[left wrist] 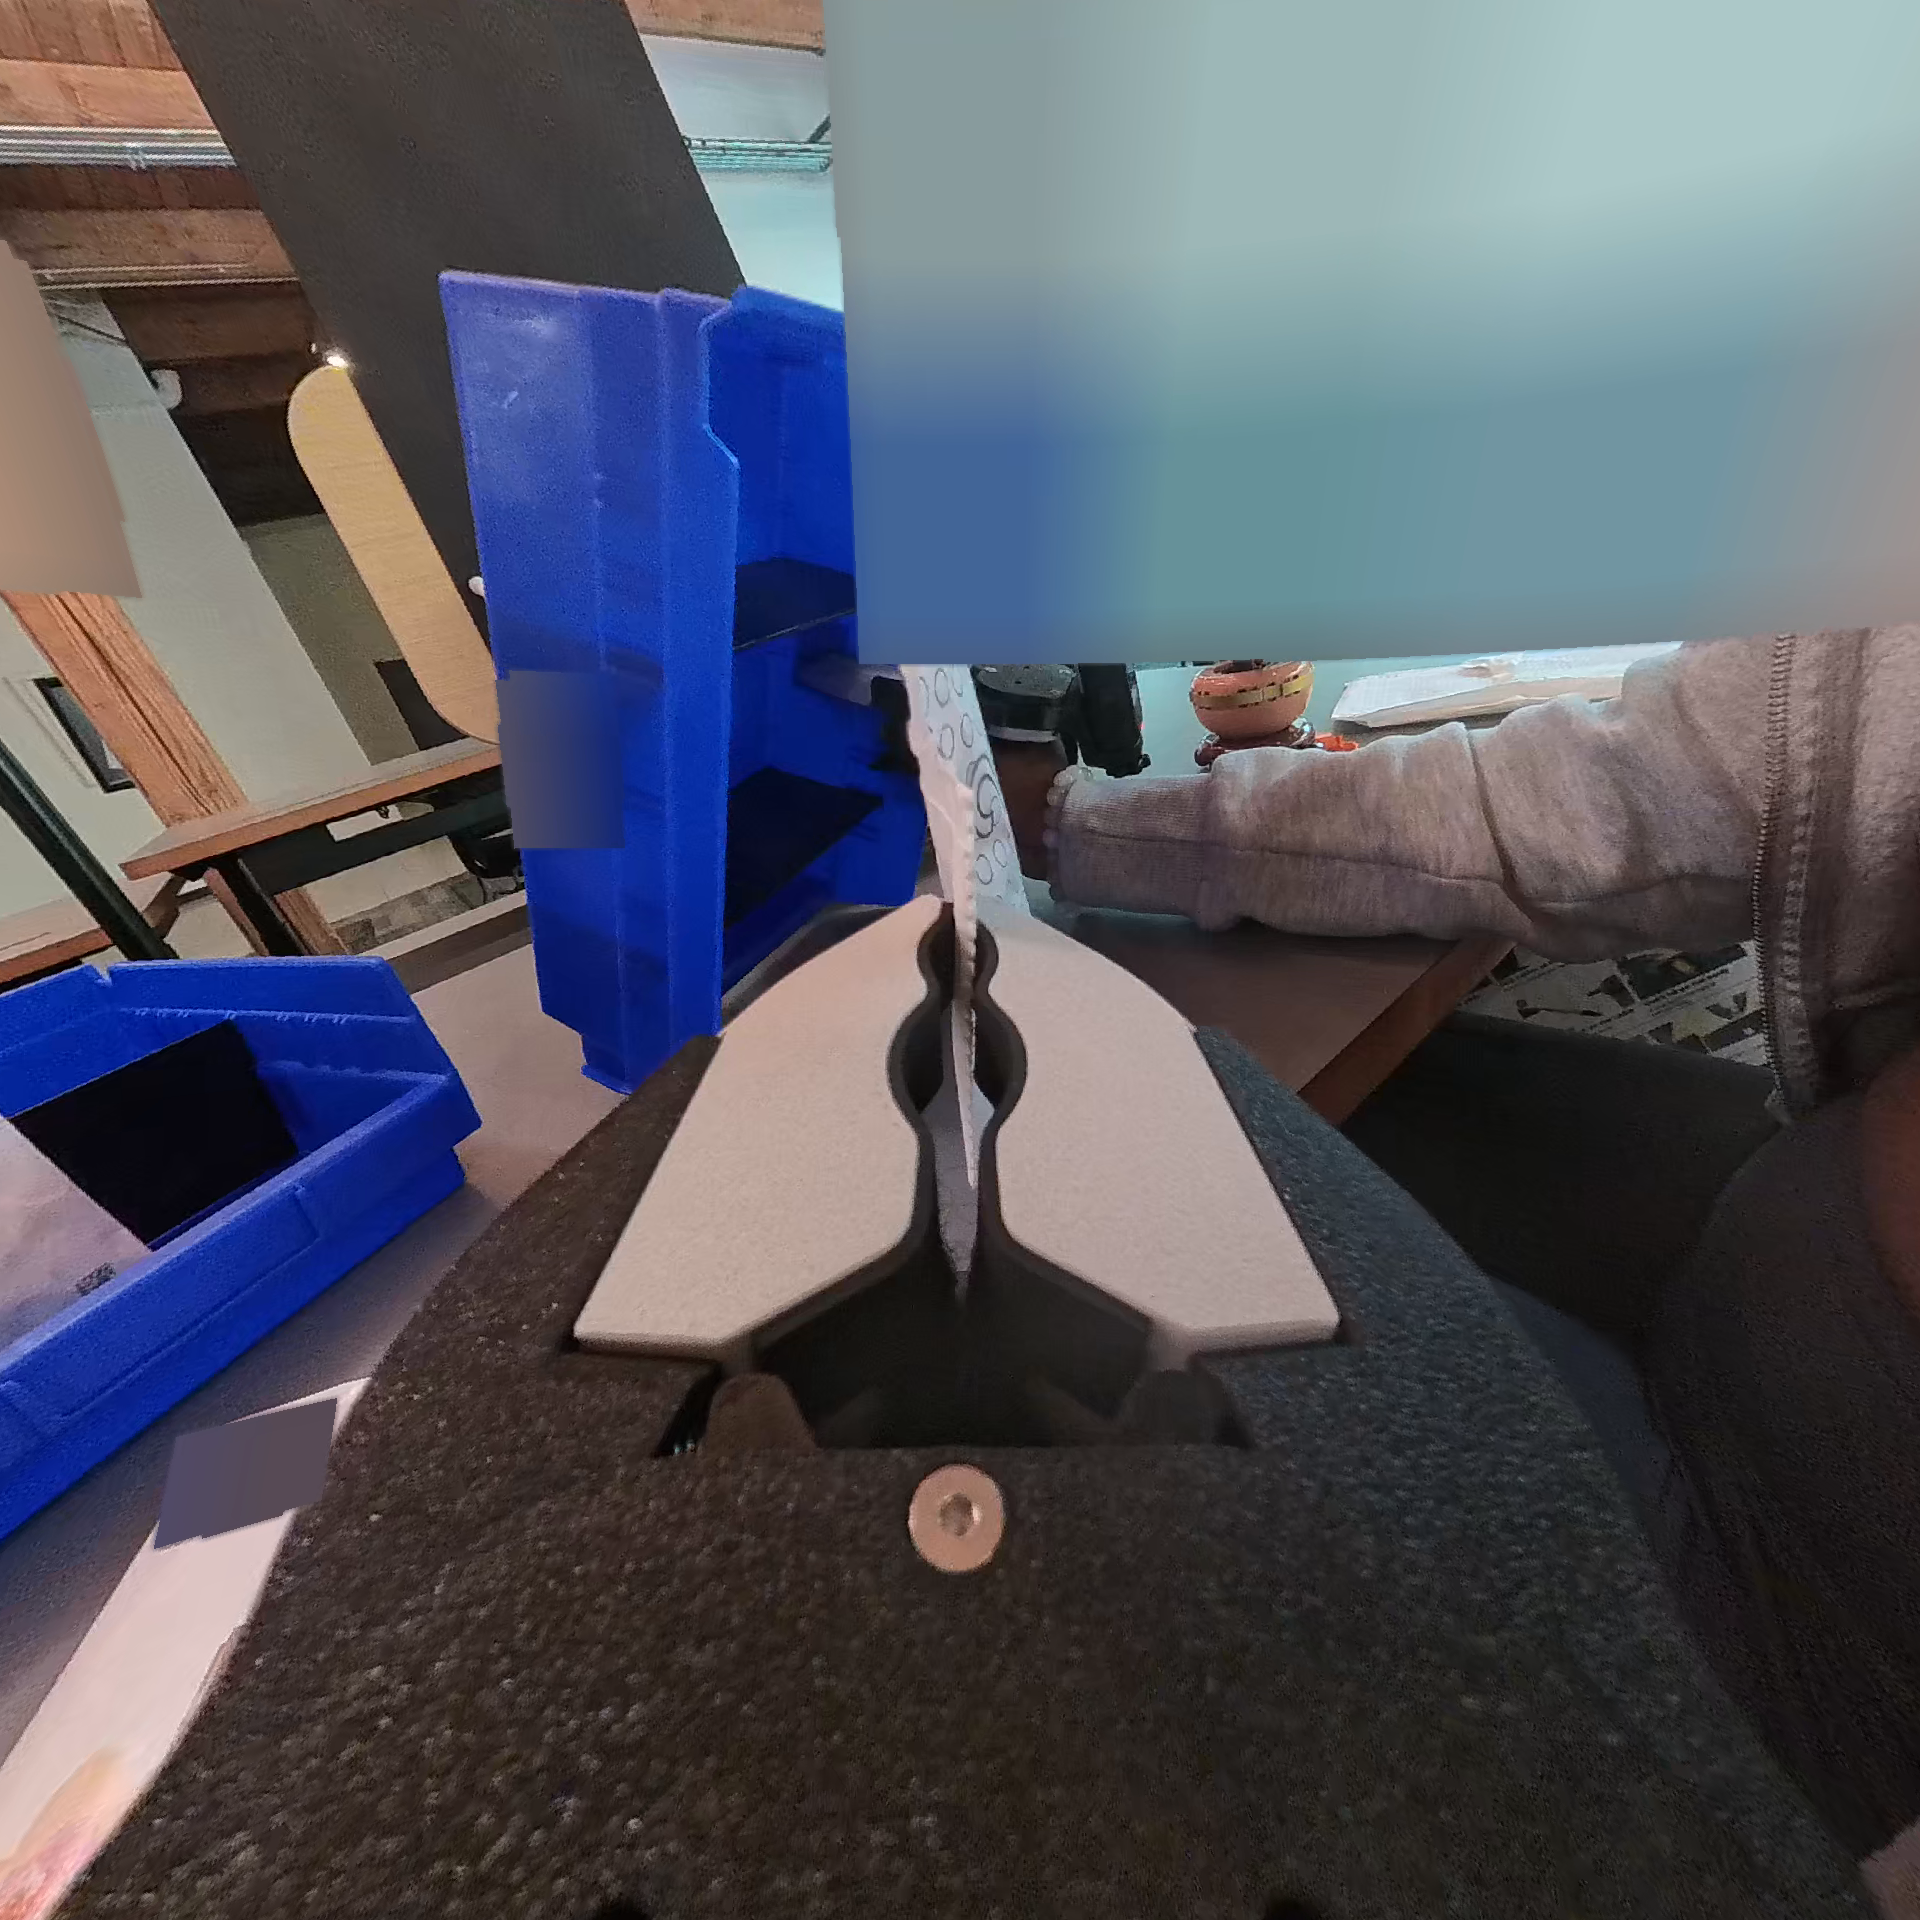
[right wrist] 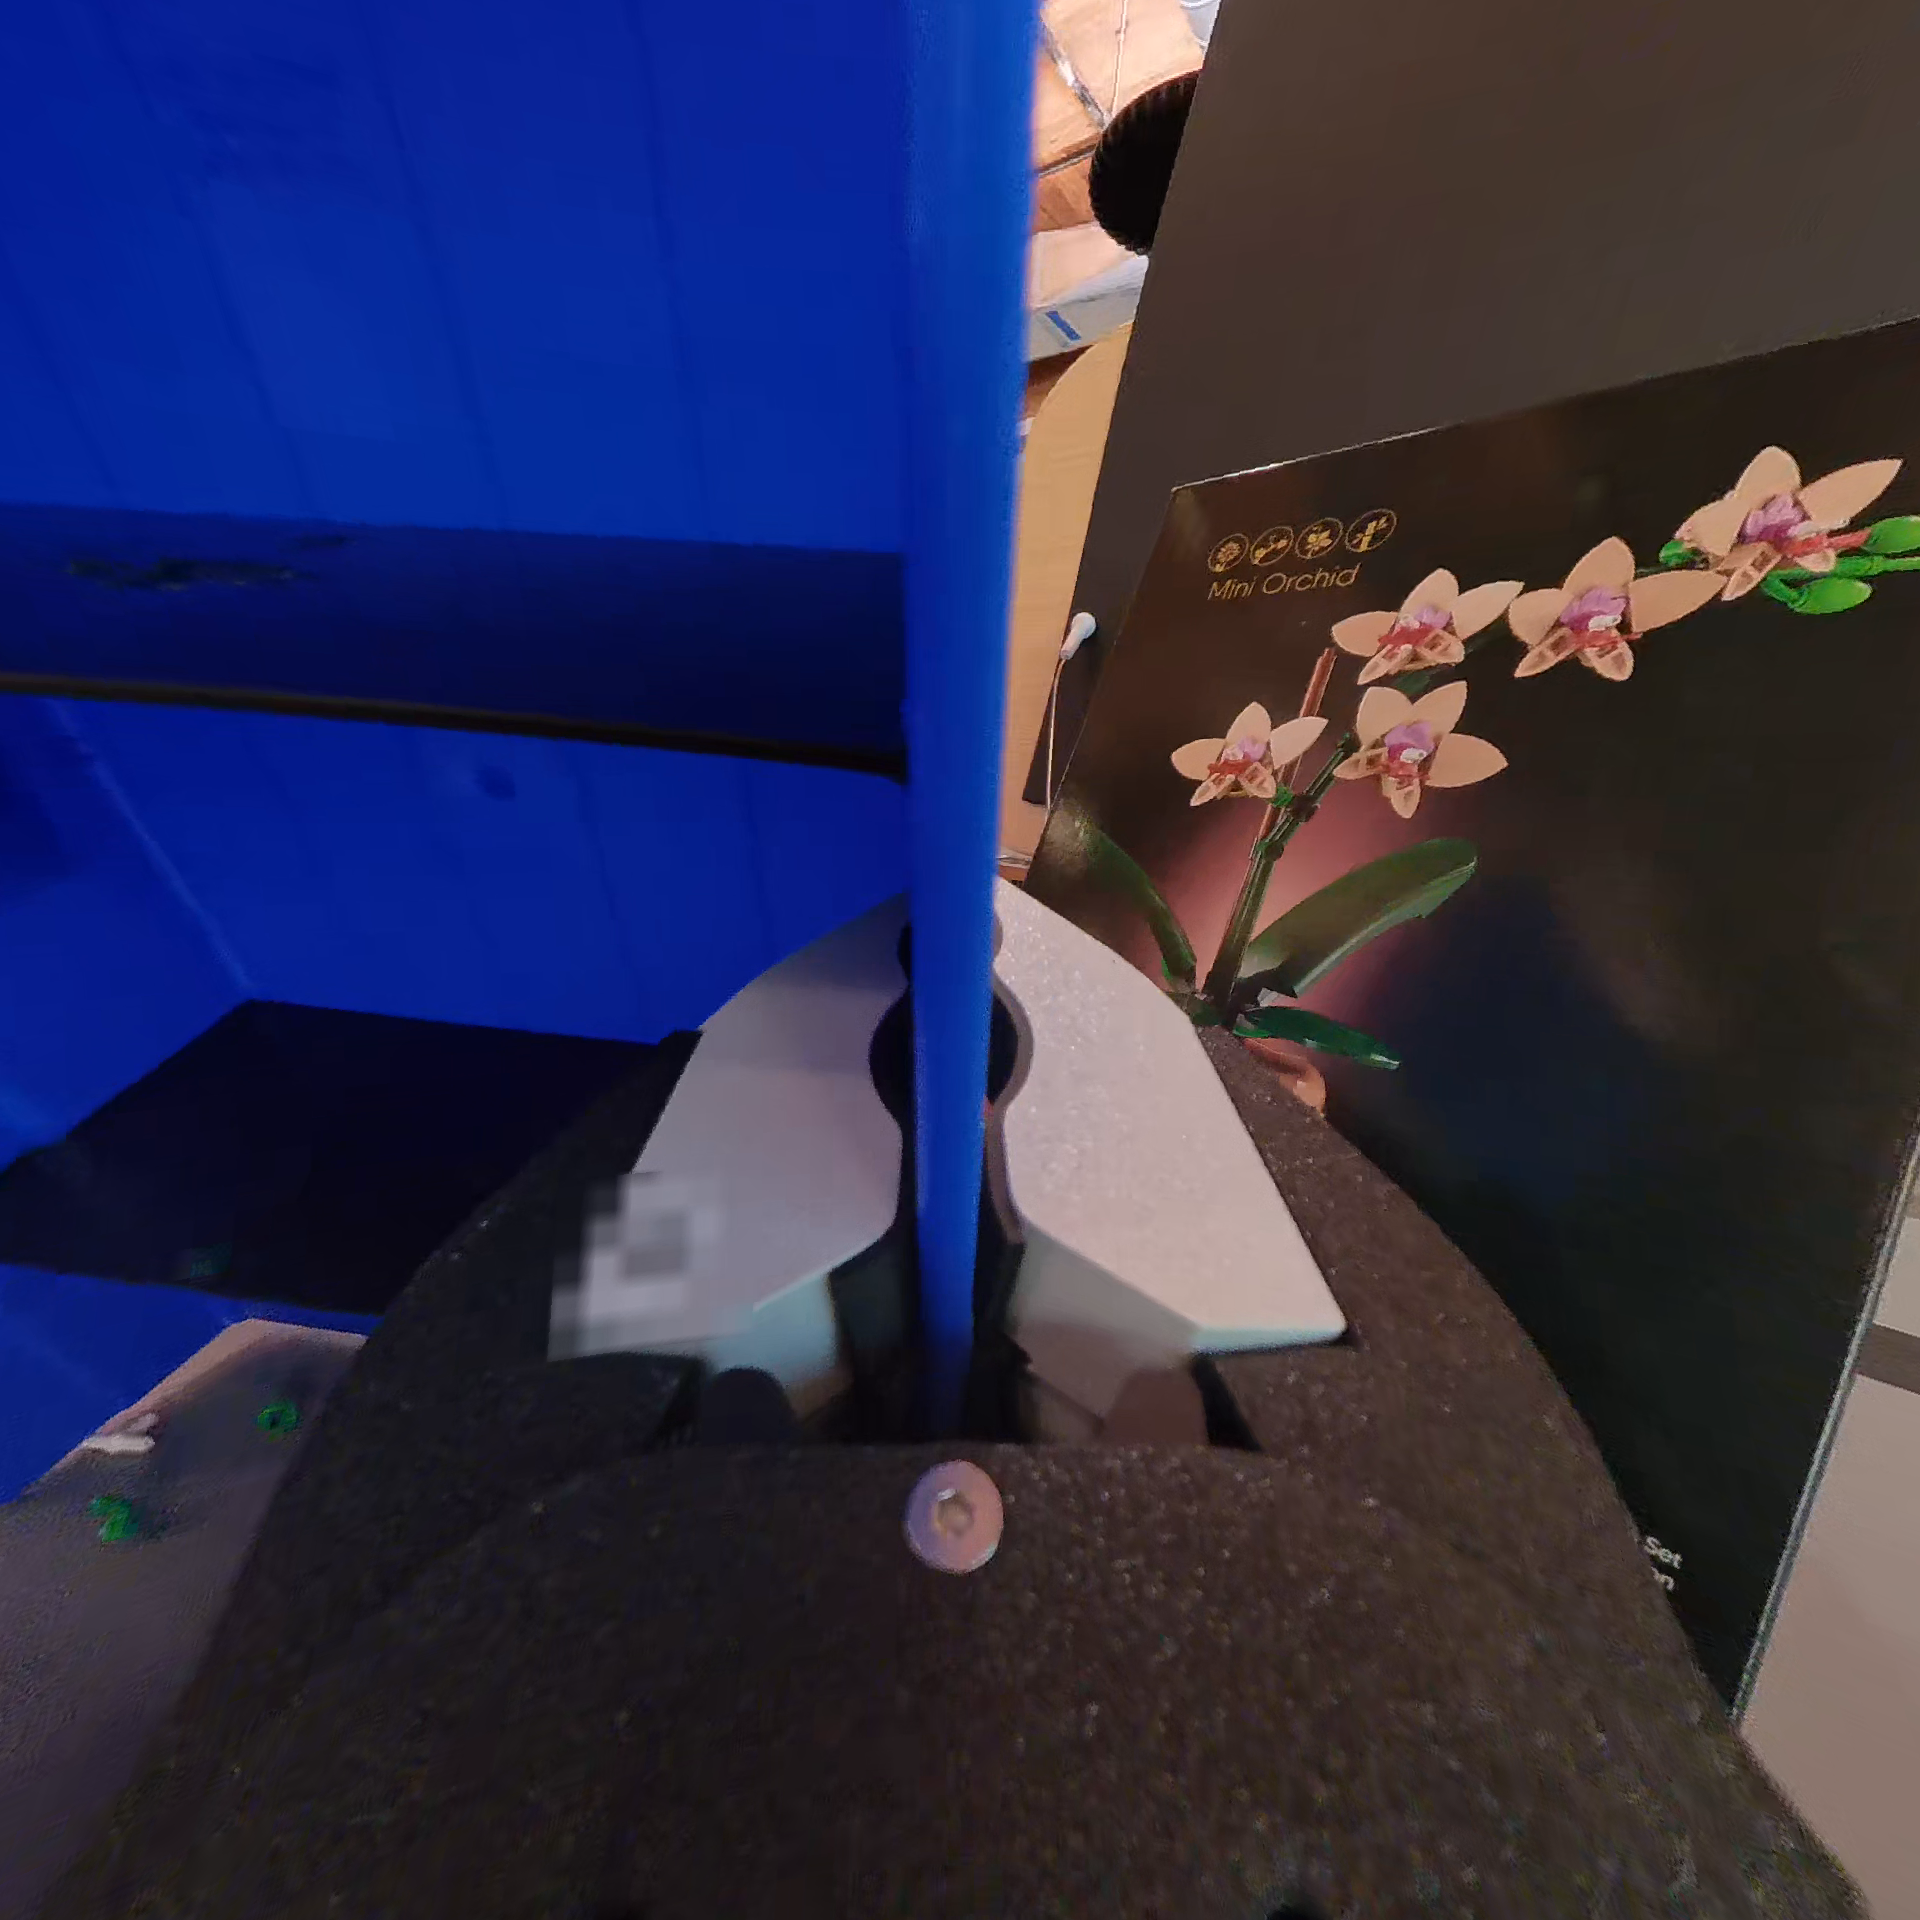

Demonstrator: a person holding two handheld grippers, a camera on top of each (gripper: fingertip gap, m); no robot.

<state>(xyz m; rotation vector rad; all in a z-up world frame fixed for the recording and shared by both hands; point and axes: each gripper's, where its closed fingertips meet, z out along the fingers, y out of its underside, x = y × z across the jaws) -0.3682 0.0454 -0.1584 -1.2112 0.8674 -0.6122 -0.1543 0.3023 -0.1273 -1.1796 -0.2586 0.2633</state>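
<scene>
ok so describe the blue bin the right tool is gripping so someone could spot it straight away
Find the black flower-picture box standing on the table. Just left of it is the tipped-up blue bin, open side facing the camera, with dark dividers like shelves. The right tool clamps its side wall; the other blue bin lies flat.

The right gripper [right wrist: 951, 997] has its two grey fingers [right wrist: 1132, 1143] clamped on the upright side wall of a blue plastic bin [right wrist: 966, 520], one finger inside the bin and one outside. The bin stands tipped on end, a dark divider [right wrist: 416, 717] crossing its interior. Just right of the wall leans a black box printed with orchid flowers [right wrist: 1558, 935]. Small green pieces [right wrist: 114, 1519] lie on the grey table [right wrist: 62, 1662] near its lower left.
</scene>
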